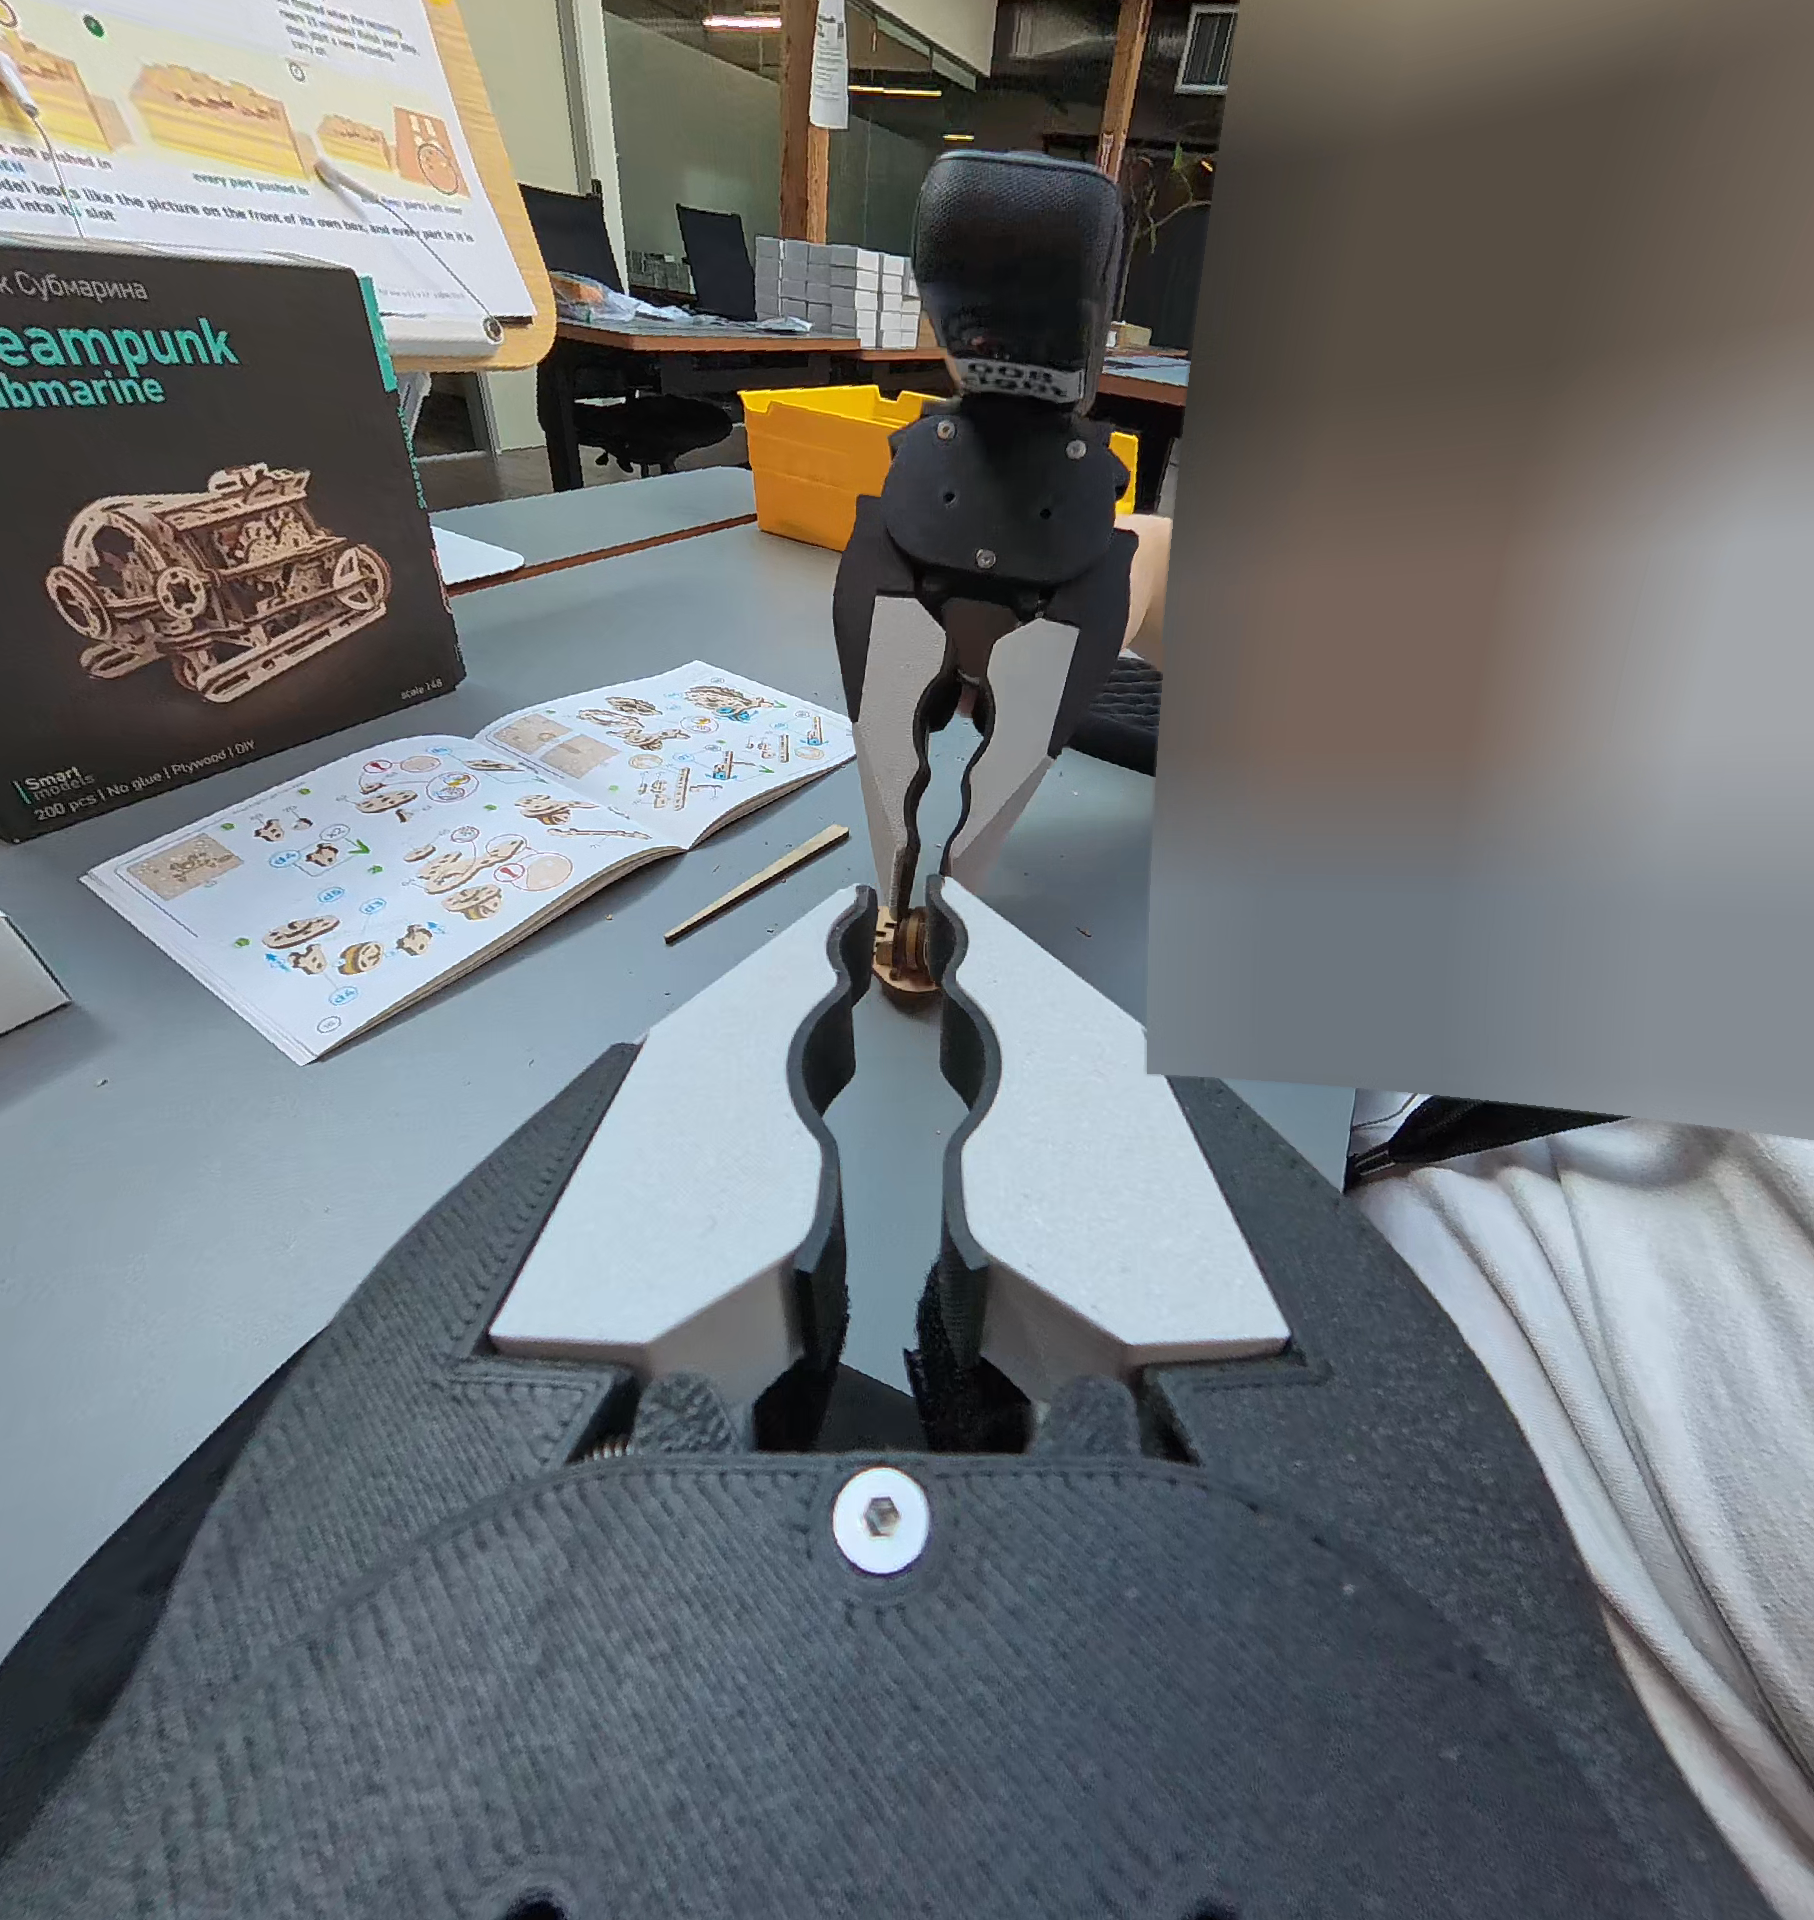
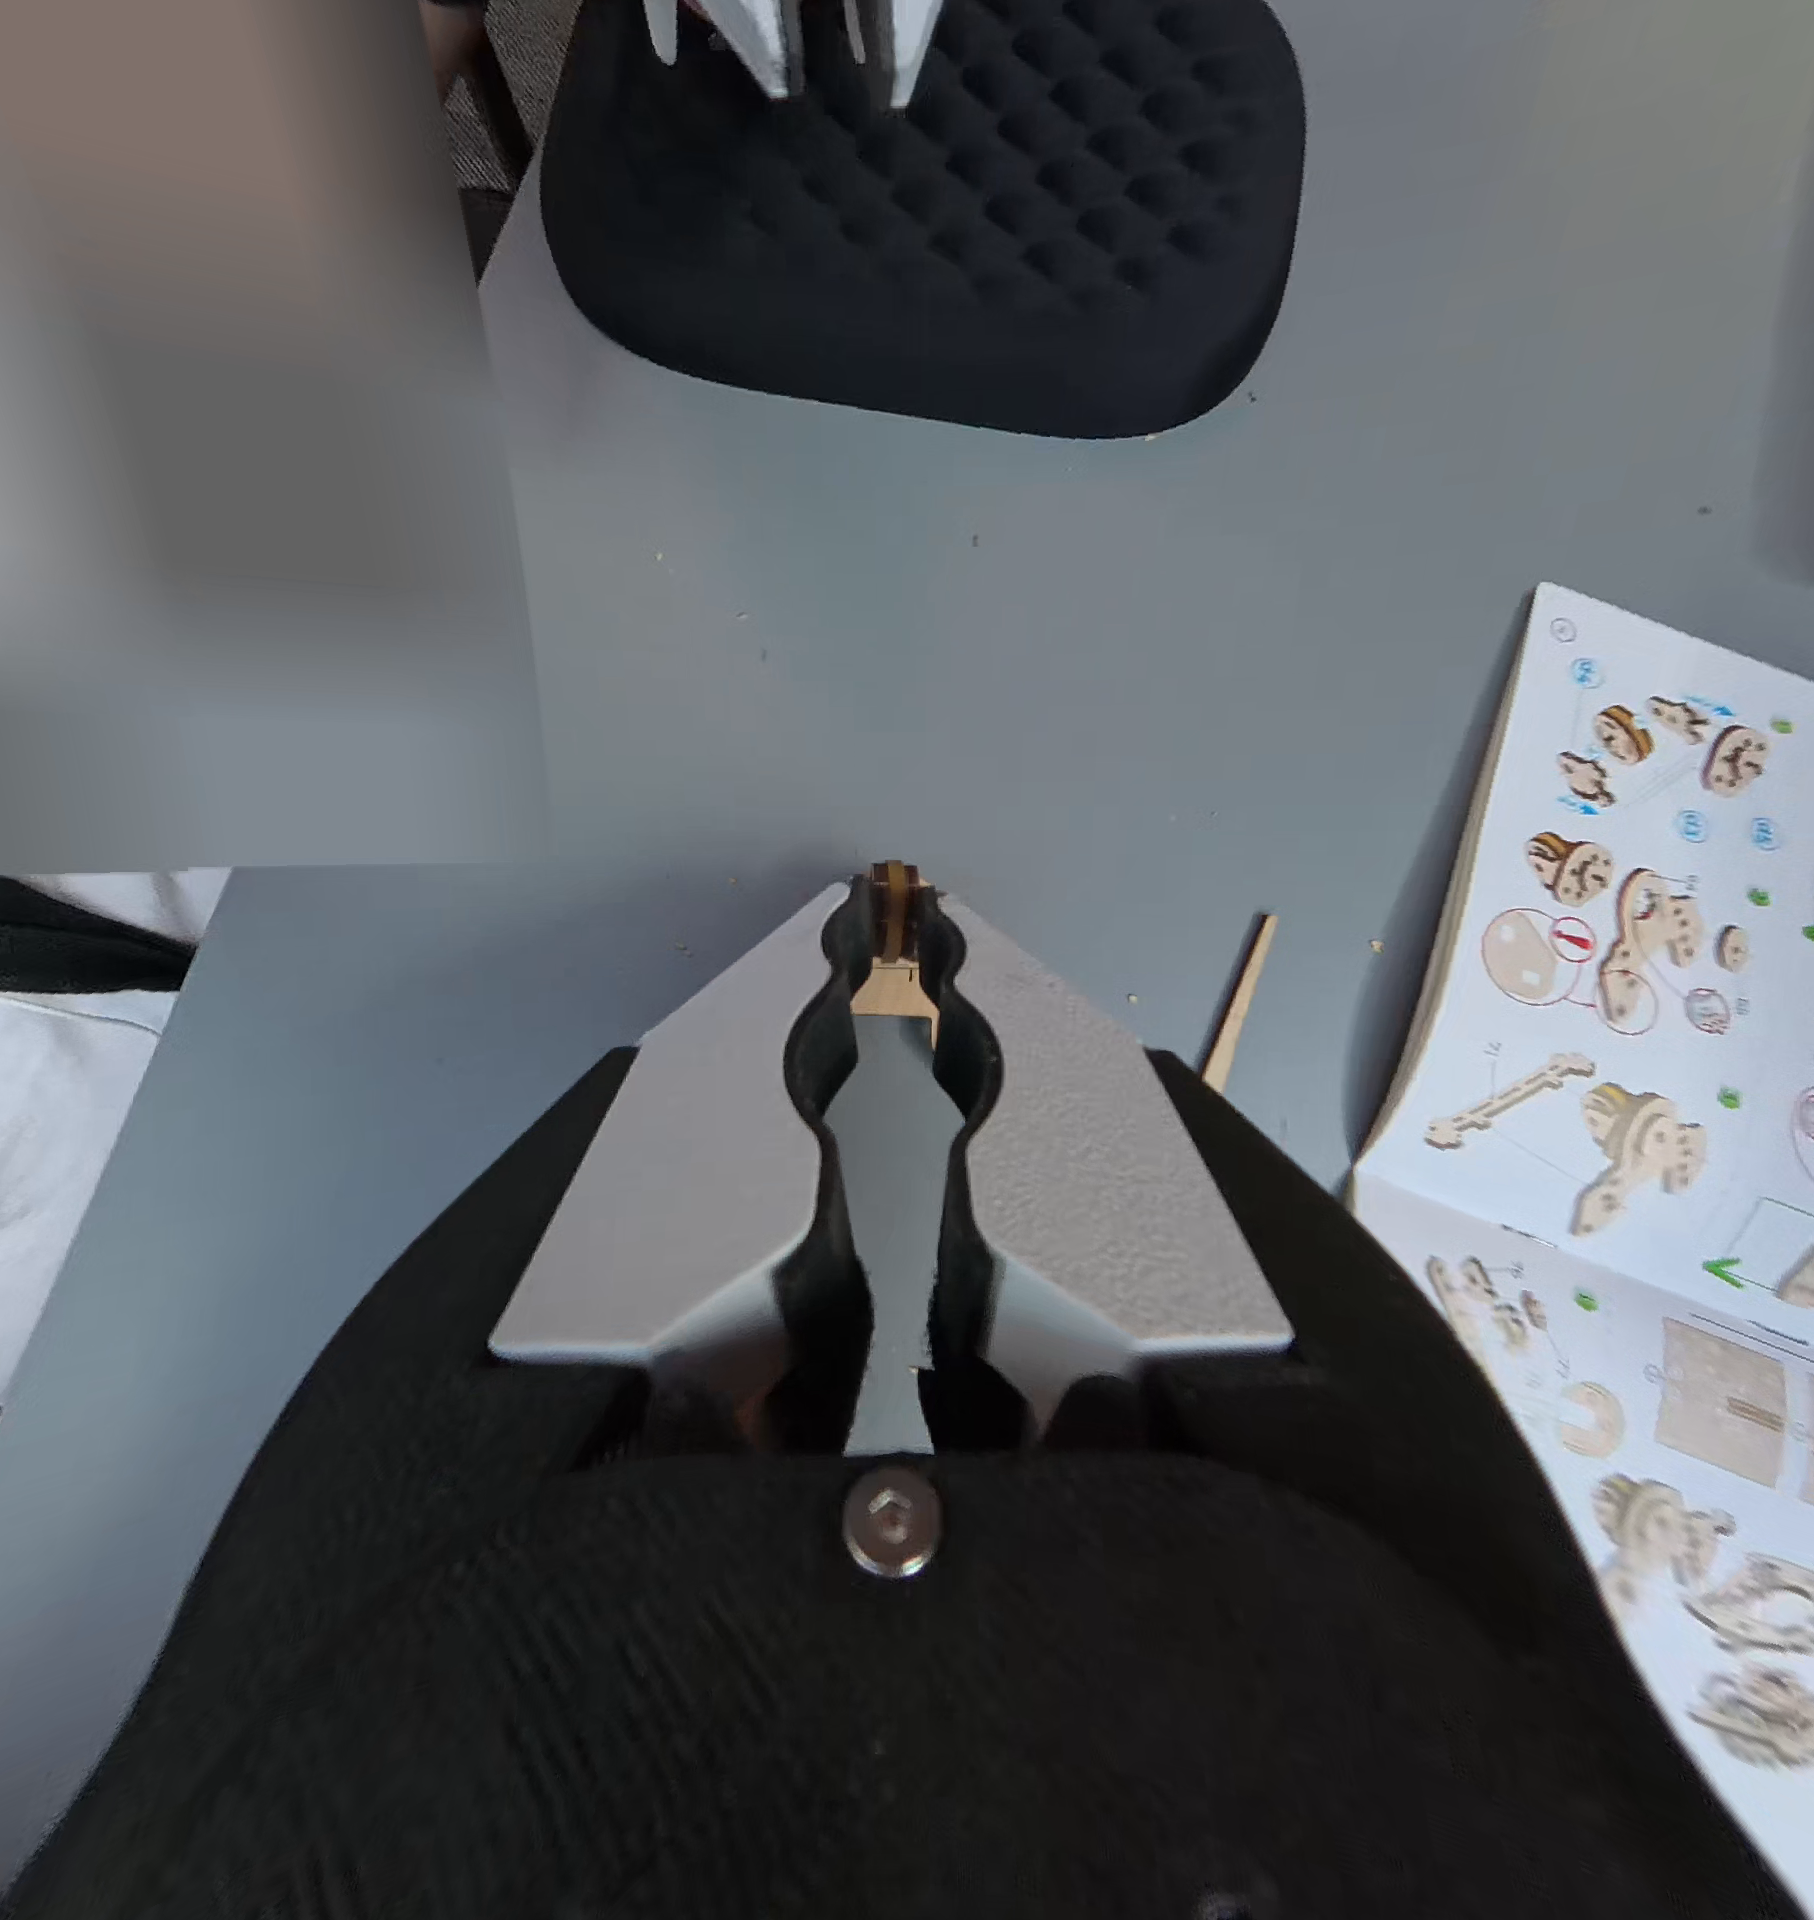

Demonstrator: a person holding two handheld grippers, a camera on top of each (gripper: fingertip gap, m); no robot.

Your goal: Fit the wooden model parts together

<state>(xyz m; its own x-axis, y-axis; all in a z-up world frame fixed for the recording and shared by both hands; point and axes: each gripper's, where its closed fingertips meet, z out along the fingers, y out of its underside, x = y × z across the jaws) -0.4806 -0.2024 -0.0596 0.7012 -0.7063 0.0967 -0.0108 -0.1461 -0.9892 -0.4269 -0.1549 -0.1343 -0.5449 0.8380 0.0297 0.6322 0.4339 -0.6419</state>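
A small wooden assembly (image 2: 890,906) of stacked discs on a flat plate sits between the tips of my right gripper (image 2: 890,894), which is shut on it. In the left wrist view the right gripper (image 1: 924,875) points straight down at the grey table (image 1: 259,1195), with the assembly (image 1: 905,951) at its tips. My left gripper (image 1: 898,904) aims at the assembly. Its jaws stand narrowly apart and the assembly shows in the gap at their tips. In the right wrist view the left gripper (image 2: 825,88) shows at the top edge, away from the assembly, with nothing between its fingers.
An open instruction booklet (image 1: 467,831) lies left of the grippers, with a thin wooden stick (image 1: 757,883) beside it. A dark model box (image 1: 186,520) stands behind and a yellow bin (image 1: 820,457) farther back. A black cushion (image 2: 924,229) and a person's white sleeve (image 1: 1609,1403) are close. My hands' fingertips stand some 11 cm from each other.
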